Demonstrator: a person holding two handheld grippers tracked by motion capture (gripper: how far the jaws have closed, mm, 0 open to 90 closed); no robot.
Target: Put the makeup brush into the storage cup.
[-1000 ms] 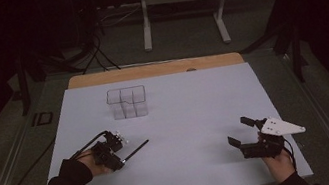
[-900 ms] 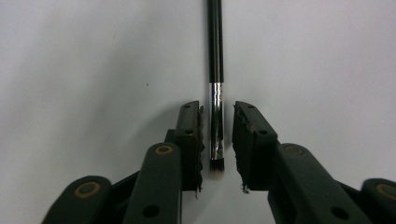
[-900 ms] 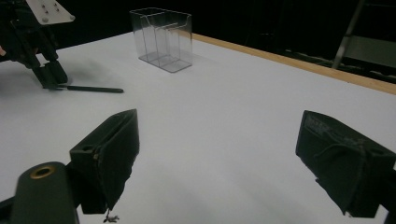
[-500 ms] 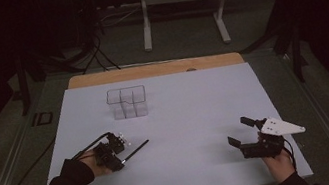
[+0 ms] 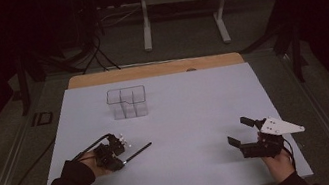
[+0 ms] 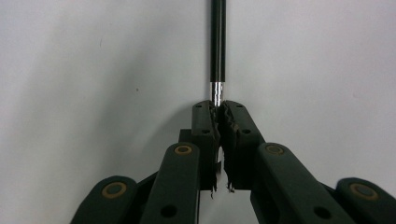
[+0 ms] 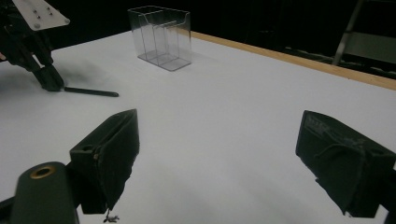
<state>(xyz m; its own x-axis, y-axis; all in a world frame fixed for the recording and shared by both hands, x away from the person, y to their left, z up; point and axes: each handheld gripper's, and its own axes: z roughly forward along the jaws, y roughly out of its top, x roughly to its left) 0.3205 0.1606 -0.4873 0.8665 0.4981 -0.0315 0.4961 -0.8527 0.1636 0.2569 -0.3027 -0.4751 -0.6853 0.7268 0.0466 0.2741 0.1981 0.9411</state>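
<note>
Left claw, seen from the high view, has just been closing and now pinches the black pen, which lies flat on the worktop, its long axis pointing right and slightly away. Right claw gapes empty, well apart, with open room between. Left gripper view: the pads clamp the pen's silver end. Right gripper view: a clear organizer stands near the far edge.

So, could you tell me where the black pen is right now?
In the high view, the black pen lies front left on the white table, one end clamped in the left hand-held gripper.
</note>
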